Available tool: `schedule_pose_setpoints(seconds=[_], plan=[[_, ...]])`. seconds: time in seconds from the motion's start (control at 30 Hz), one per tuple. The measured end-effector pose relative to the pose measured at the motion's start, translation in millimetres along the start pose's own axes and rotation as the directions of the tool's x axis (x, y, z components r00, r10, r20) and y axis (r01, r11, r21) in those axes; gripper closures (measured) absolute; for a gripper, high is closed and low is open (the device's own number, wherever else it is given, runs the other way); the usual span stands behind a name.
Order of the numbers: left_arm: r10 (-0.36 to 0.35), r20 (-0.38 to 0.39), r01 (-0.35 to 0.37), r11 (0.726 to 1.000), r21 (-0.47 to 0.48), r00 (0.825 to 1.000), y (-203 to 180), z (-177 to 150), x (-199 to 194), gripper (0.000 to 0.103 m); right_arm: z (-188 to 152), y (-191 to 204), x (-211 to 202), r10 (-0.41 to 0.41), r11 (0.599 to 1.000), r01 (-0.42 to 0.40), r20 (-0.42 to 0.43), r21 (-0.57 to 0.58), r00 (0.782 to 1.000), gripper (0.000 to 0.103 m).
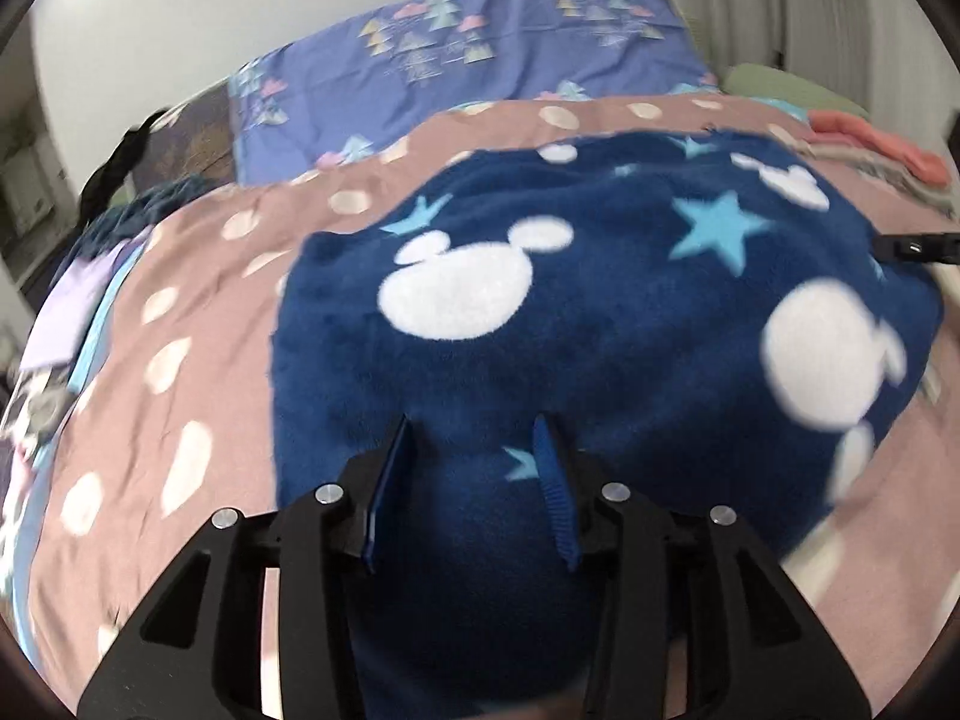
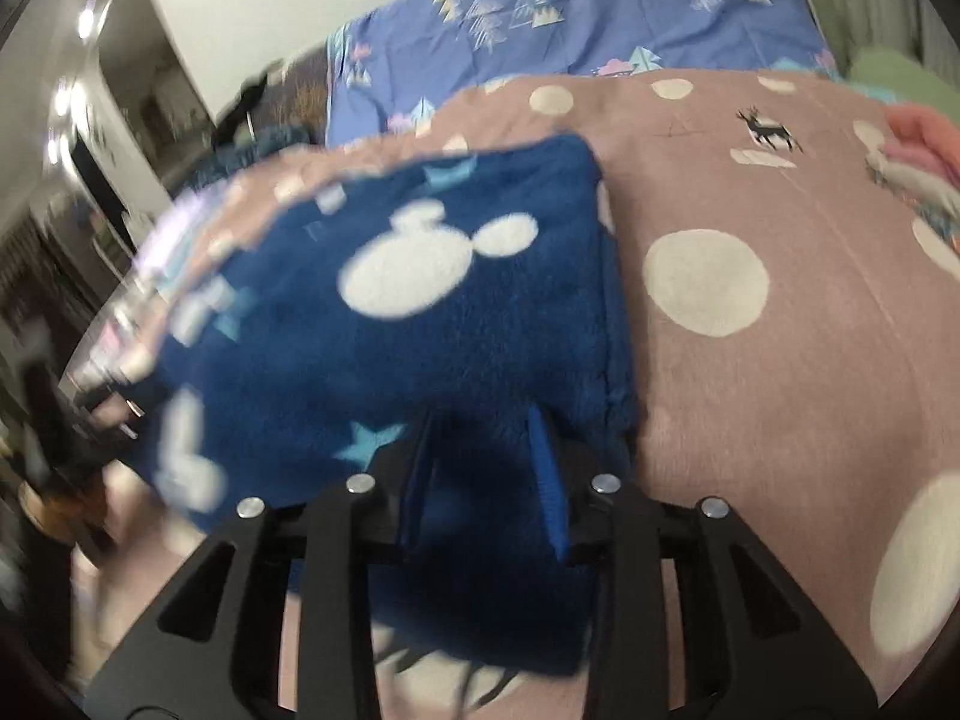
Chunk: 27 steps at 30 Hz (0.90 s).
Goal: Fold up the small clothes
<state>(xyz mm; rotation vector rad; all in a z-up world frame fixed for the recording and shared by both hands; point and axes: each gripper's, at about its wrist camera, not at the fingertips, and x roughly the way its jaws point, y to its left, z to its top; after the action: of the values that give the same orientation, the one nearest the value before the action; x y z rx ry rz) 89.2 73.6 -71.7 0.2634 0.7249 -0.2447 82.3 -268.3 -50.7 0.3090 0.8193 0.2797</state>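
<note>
The bed's pink dotted cover stretches out ahead of both tools. On it lies the navy fleece garment, reaching back under and between the fingers of each. The left hand-held gripper stands partly open above the fleece, pads clear of it; the right hand-held gripper likewise, near the garment's right edge

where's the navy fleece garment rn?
Navy fleece garment lies centre in both wrist views on the pink dotted blanket, below the purple patterned sheet.
</note>
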Motion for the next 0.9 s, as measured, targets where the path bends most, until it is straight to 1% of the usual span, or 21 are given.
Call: schedule_pose_setpoints(seconds=[0.03, 0.07, 0.1, 0.13, 0.2, 0.23, 0.27, 0.3, 0.33, 0.37, 0.4, 0.43, 0.47, 0.53, 0.57, 0.6, 0.63, 0.7, 0.77, 0.9], plan=[[-0.026, 0.024, 0.026, 1.0, -0.003, 0.999, -5.9, 3.3, -11.5, 0.061, 3.6, -3.8, -8.3, 0.042, 0.999, -0.043, 0.024, 0.025, 0.999, 0.066], [-0.057, 0.057, 0.056, 0.998, 0.013, 0.997, -17.7, 7.1, -26.8, 0.06, 7.9, -8.4, -19.0, 0.059, 0.997, -0.061, 0.049, 0.039, 0.997, 0.066], [-0.082, 0.082, 0.079, 0.996, 0.044, 0.993, -32.2, 11.1, -38.2, 0.06, 13.6, -15.7, -30.1, 0.044, 0.998, -0.047, 0.071, 0.051, 0.996, 0.066], [-0.114, 0.106, 0.103, 0.989, 0.105, 0.988, -57.4, 14.3, -51.2, 0.06, 19.8, -21.9, -36.5, 0.024, 0.997, -0.029, 0.08, 0.066, 0.996, 0.066], [-0.168, 0.137, 0.136, 0.967, 0.217, 0.976, -107.3, 19.5, -64.4, 0.049, 32.0, -43.7, -37.4, 0.007, 0.992, -0.016, 0.074, 0.123, 0.997, 0.072], [-0.194, 0.141, 0.153, 0.955, 0.255, 0.971, -129.2, 22.4, -66.0, 0.046, 35.6, -56.3, -34.6, 0.011, 0.987, -0.021, 0.065, 0.161, 0.998, 0.078], [-0.225, 0.137, 0.178, 0.941, 0.289, 0.965, -151.1, 23.6, -66.9, 0.042, 40.3, -68.2, -28.3, 0.028, 0.979, -0.036, 0.045, 0.199, 0.999, 0.082], [-0.262, 0.124, 0.212, 0.924, 0.319, 0.957, -173.8, 23.9, -64.4, 0.041, 46.3, -82.5, -16.5, 0.065, 0.966, -0.066, 0.012, 0.251, 0.998, 0.083], [-0.305, 0.098, 0.253, 0.901, 0.353, 0.947, -201.1, 24.9, -57.5, 0.04, 49.2, -89.7, -7.8, 0.085, 0.959, -0.081, -0.004, 0.272, 0.996, 0.083], [-0.324, 0.079, 0.272, 0.883, 0.382, 0.943, -221.0, 25.0, -49.7, 0.04, 53.7, -96.5, 4.9, 0.116, 0.952, -0.102, -0.032, 0.289, 0.993, 0.083], [-0.334, 0.064, 0.281, 0.868, 0.41, 0.94, -241.1, 24.4, -42.3, 0.04, 55.0, -98.4, 11.8, 0.128, 0.952, -0.108, -0.05, 0.288, 0.991, 0.083], [-0.341, 0.044, 0.288, 0.85, 0.442, 0.939, -262.3, 24.0, -31.7, 0.04, 58.2, -98.7, 21.0, 0.128, 0.955, -0.103, -0.071, 0.278, 0.989, 0.083], [-0.34, 0.025, 0.292, 0.839, 0.458, 0.94, -277.6, 23.8, -22.7, 0.04, 60.6, -97.9, 27.9, 0.125, 0.958, -0.098, -0.086, 0.268, 0.988, 0.083], [-0.314, 0.017, 0.271, 0.842, 0.466, 0.949, -292.1, 25.2, -8.3, 0.039, 67.8, -95.0, 43.0, 0.149, 0.962, -0.115, -0.124, 0.246, 0.981, 0.083], [-0.294, 0.017, 0.252, 0.846, 0.469, 0.956, -297.0, 26.8, -0.8, 0.039, 72.2, -95.1, 49.8, 0.179, 0.96, -0.144, -0.132, 0.239, 0.975, 0.078], [-0.277, 0.013, 0.239, 0.851, 0.468, 0.961, -301.6, 28.2, 5.5, 0.038, 75.6, -96.5, 53.8, 0.204, 0.957, -0.169, -0.134, 0.237, 0.97, 0.07], [-0.271, 0.005, 0.238, 0.855, 0.461, 0.963, -301.7, 29.4, 10.1, 0.036, 80.6, -98.2, 60.4, 0.224, 0.953, -0.187, -0.138, 0.239, 0.965, 0.055], [-0.26, -0.009, 0.236, 0.861, 0.45, 0.966, -302.1, 30.3, 18.2, 0.035, 91.9, -100.9, 76.5, 0.252, 0.946, -0.211, -0.15, 0.244, 0.956, 0.053], [-0.245, -0.004, 0.22, 0.861, 0.459, 0.969, -305.0, 30.1, 20.0, 0.034, 101.2, -101.4, 91.0, 0.272, 0.942, -0.228, -0.164, 0.246, 0.948, 0.049], [-0.225, 0.012, 0.195, 0.869, 0.454, 0.974, -305.7, 33.2, 18.8, 0.034, 113.2, -103.6, 118.4, 0.347, 0.918, -0.296, -0.172, 0.265, 0.922, 0.049]])
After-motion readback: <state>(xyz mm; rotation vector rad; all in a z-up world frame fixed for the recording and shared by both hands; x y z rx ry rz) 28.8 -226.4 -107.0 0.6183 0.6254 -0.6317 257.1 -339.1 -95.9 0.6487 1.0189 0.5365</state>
